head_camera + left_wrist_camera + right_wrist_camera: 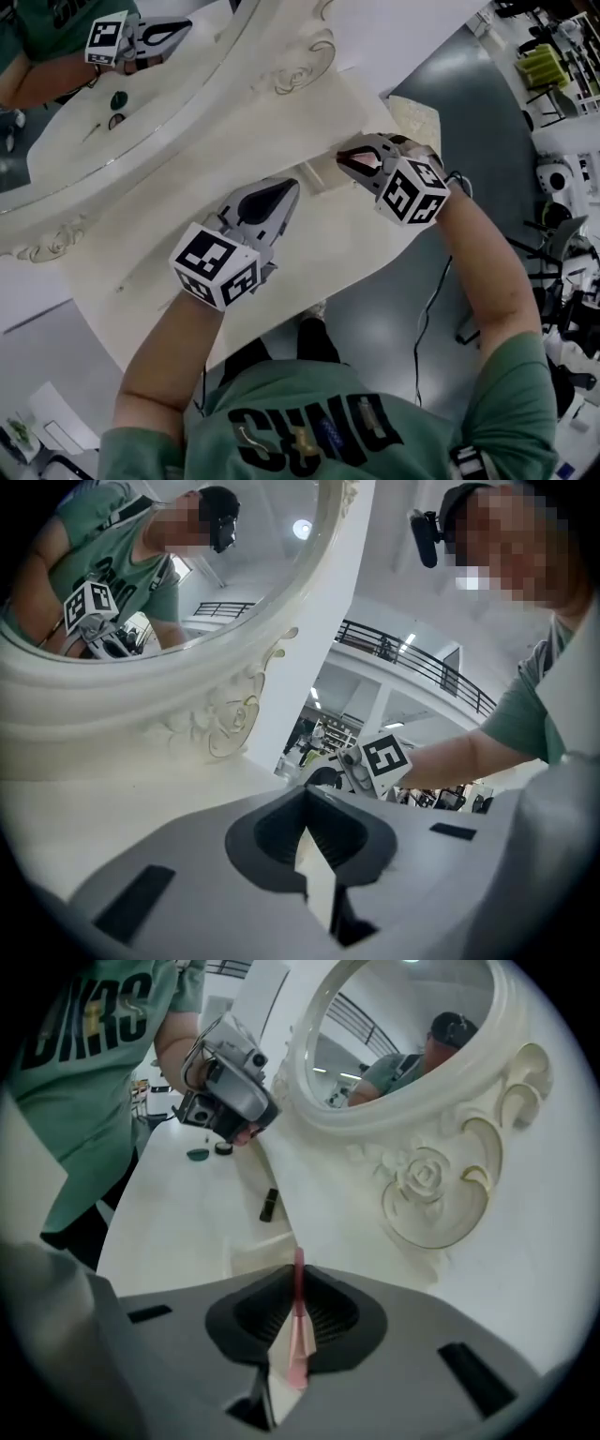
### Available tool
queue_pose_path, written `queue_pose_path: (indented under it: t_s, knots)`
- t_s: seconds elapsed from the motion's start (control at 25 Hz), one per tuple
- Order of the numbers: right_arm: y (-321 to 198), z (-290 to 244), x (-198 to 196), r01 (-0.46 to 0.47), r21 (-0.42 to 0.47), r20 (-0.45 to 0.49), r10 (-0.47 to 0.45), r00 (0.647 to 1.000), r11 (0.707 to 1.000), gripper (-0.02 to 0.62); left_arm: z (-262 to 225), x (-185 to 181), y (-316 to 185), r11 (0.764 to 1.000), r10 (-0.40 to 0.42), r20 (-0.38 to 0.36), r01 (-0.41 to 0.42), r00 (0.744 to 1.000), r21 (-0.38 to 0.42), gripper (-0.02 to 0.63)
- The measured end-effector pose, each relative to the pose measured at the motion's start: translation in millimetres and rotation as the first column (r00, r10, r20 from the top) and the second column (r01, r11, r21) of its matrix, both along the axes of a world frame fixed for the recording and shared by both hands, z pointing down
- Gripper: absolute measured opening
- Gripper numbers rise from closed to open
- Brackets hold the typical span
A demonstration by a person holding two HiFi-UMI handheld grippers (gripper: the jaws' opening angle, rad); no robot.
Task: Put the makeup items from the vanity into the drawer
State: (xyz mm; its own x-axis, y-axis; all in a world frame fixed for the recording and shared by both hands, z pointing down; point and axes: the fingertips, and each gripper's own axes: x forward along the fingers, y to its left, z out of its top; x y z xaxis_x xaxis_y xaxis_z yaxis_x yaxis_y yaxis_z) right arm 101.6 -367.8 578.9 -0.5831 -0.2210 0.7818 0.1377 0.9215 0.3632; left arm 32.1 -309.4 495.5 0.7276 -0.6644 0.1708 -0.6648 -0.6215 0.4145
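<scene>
My right gripper [349, 159] hovers over the cream vanity top [309, 244], shut on a thin pink stick [297, 1312] that pokes out past its jaws. A small cream box-like piece [322, 174] sits just in front of it, and shows as a pale cream block [255, 1252] in the right gripper view. My left gripper [281, 192] is to its left, jaws together with nothing in them. Below the left gripper [246, 1121] a green round item [197, 1154], a black round item [223, 1148] and a black lipstick [269, 1205] lie on the top.
The ornate cream mirror [141, 141] stands along the back; its carved frame [436, 1180] is close on the right gripper's right. The vanity's front edge [309, 309] runs near the person's body, with grey floor [394, 319] beyond.
</scene>
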Motion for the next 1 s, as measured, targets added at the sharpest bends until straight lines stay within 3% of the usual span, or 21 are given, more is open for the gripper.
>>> queue_pose_path:
  t_s: [0.16, 0.44, 0.72, 1.0]
  knots:
    - [1.4, 22.1, -3.5, 0.11, 0.012, -0.105, -0.108, 0.989, 0.994, 0.046, 15.6, 3.1, -8.5, 1.0, 0.0, -0.007, 0.0, 1.0, -0.013, 0.008]
    - [9.2, 36.6, -7.1, 0.187, 0.011, -0.184, -0.182, 0.966, 0.982, 0.048, 22.3, 8.8, -4.5, 1.0, 0.017, -0.019, -0.017, 1.0, -0.024, 0.008]
    - [17.5, 39.1, -4.2, 0.177, -0.059, -0.189, -0.185, 0.964, 0.982, 0.074, 21.5, 4.4, -2.0, 1.0, 0.013, -0.014, -0.013, 1.0, -0.019, 0.008]
    - [21.1, 14.5, -0.3, 0.119, -0.043, -0.128, -0.124, 0.984, 0.992, 0.086, 11.6, 8.6, 6.6, 1.0, 0.02, -0.015, -0.02, 1.0, -0.006, 0.008]
